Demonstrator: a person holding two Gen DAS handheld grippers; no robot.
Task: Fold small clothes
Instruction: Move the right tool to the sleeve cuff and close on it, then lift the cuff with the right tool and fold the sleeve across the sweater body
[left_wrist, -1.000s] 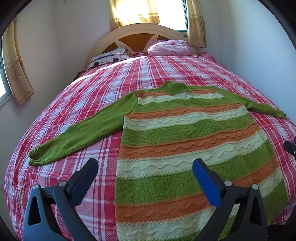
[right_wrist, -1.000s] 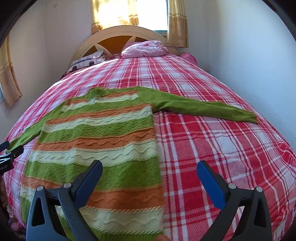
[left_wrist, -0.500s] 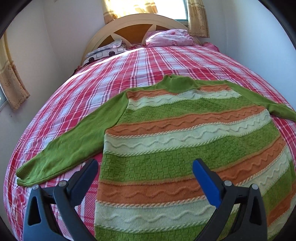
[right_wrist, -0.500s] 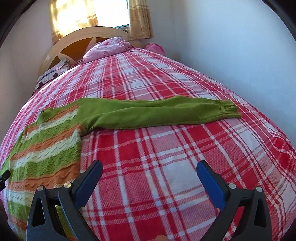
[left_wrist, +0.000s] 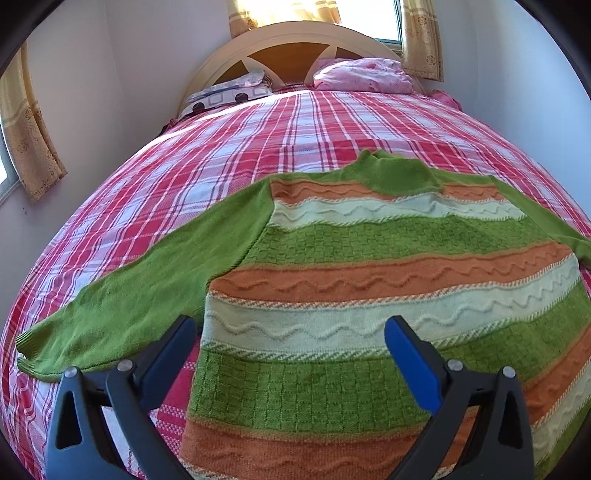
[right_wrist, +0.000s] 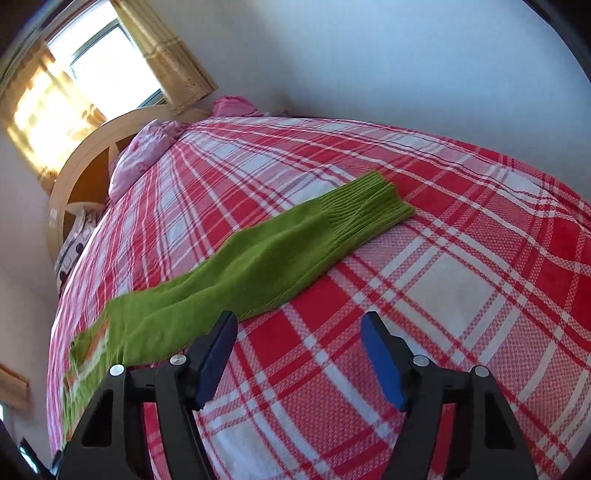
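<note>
Right gripper (right_wrist: 299, 354) is closing its jaws with nothing between them, just the checked bedspread (right_wrist: 443, 288). Its left finger sits by the sweater's green sleeve (right_wrist: 280, 254). Left gripper (left_wrist: 290, 363) is wide open above the striped sweater (left_wrist: 369, 280), holding nothing.

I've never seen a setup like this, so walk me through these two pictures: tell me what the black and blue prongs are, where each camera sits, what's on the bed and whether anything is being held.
There is no robot here: a person holds a two-finger gripper in each hand, and a wide-angle camera on each looks out along its fingers. The left gripper hangs open over a striped sweater, green, orange and cream, lying flat on a red plaid bed. The right gripper, tilted sideways, hovers near the sweater's right sleeve, which stretches out to its ribbed cuff. Its jaws are closing, but only the bedspread shows between them. Neither gripper holds anything. Pillows lie at the headboard.
</note>
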